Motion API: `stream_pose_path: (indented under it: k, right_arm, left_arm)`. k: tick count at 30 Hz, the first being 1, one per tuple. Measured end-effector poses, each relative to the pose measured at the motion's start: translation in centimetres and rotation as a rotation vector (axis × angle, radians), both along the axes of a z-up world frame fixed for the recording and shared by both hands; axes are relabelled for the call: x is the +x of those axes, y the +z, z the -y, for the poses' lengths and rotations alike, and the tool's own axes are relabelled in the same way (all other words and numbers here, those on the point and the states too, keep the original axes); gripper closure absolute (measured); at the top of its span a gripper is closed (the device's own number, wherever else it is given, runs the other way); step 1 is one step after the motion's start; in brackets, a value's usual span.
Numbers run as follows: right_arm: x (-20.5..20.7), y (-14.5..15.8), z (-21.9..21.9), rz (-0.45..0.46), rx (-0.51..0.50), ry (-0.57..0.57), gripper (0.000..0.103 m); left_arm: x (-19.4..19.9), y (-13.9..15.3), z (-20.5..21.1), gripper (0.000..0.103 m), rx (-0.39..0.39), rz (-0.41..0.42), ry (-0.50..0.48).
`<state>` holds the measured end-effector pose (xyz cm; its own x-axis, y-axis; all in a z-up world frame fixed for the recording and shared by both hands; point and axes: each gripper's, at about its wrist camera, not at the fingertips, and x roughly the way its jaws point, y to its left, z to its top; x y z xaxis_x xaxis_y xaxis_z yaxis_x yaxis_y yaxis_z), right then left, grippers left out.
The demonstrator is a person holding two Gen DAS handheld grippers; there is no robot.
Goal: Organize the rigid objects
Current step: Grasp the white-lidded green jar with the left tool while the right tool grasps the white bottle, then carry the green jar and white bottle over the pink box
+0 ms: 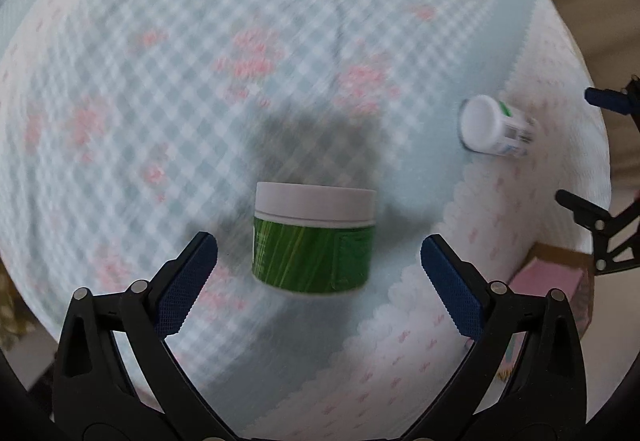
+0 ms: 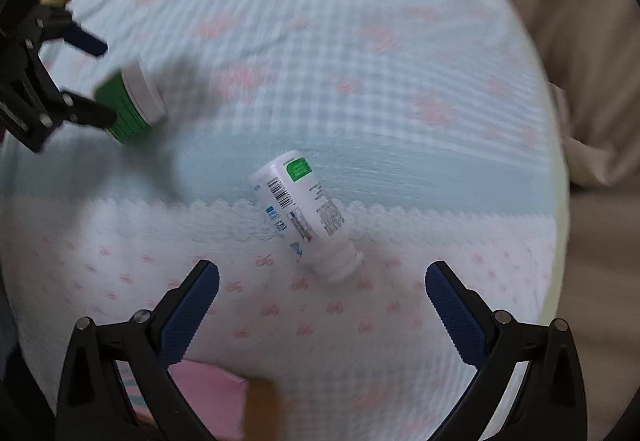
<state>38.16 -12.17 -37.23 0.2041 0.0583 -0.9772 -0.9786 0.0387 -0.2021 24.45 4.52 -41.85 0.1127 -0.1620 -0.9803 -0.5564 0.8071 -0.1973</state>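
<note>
A green jar with a white lid lies on the checked bedspread, just ahead of and between the fingers of my open left gripper, which does not touch it. The jar also shows in the right wrist view, with the left gripper around it. A white bottle with a green label lies on its side ahead of my open right gripper, its cap toward the gripper. The bottle shows in the left wrist view at the right, near the right gripper.
The blue-and-white checked bedspread with pink flowers covers the bed. A pink box sits at the bed's near edge by the right gripper; it also shows in the right wrist view. Beige fabric lies beyond the bed's right edge.
</note>
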Motion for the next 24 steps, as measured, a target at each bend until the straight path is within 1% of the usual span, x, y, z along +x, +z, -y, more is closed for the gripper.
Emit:
stream_pose_path:
  k: [2,5,8,9,10,11,15,17,18,20,23,24]
  right_arm:
    - [0.2,-1.5,-0.9,-0.003,-0.033,0.045,0.0]
    - [0.5,-3.9,-2.3,-0.016,-0.085,0.113,0.005]
    - [0.3,-5.8,-3.2,0.027,-0.129,0.174,0.005]
    - [0.3,-6.4,-3.5,0.045,-0.137,0.188,0.007]
    - [0.3,-6.9,-3.7,0.041,-0.14,0.191,0.013]
    - [0.4,-7.3,-3.8,0.024,-0.148,0.188,0.016]
    - [0.5,-9.0,-4.0,0.004,-0.205,0.189,0.035]
    - [0.6,-9.5,-4.1,-0.016,-0.222,0.169,0.043]
    - [0.6,-9.5,-4.1,-0.027,-0.221,0.161,0.045]
    - [0.6,-9.4,-4.1,-0.014,-0.216,0.152,0.049]
    - [0.0,-9.4,-4.1,0.001,-0.22,0.144,0.049]
    - [-0.2,-9.1,-4.2,0.009,-0.221,0.145,0.049]
  left_arm:
    - [0.1,-1.0,-0.2,0.003,-0.006,-0.02,0.015]
    - [0.3,-2.1,-0.3,0.003,-0.009,-0.036,0.03]
    - [0.5,-2.9,-0.3,0.003,-0.004,-0.047,0.045]
    - [0.6,-3.2,-0.2,0.004,-0.015,-0.046,0.052]
    - [0.8,-3.4,-0.1,0.007,-0.019,-0.049,0.054]
    - [1.0,-3.7,0.0,0.009,-0.022,-0.052,0.052]
    - [1.3,-4.8,0.9,0.026,-0.039,-0.068,0.032]
    - [1.4,-5.0,1.4,0.028,-0.041,-0.061,0.022]
    - [1.4,-5.0,1.6,0.033,-0.043,-0.053,0.016]
    - [1.5,-5.1,2.0,0.033,-0.038,-0.043,0.002]
    - [1.3,-5.0,2.0,0.033,-0.055,-0.018,0.01]
    - [0.8,-4.7,1.3,0.033,-0.064,-0.01,0.016]
